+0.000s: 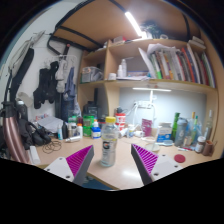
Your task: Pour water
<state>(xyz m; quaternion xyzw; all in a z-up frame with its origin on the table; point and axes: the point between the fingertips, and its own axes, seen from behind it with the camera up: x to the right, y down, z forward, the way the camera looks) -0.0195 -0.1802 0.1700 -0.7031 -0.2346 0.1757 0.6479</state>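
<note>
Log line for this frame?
gripper: open | water bottle: upright on desk, just ahead between fingers, untouched | pour: not begun

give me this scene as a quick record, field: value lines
setting: cluttered desk under wall shelves
gripper: gripper open, holding nothing
target: clear water bottle with white cap, upright on the desk
bottle position: just ahead of the fingers, in line with the gap between them, not touched
shelf: books standing in a row
beyond bottle: small jars and containers
task state: bottle not yet grasped
</note>
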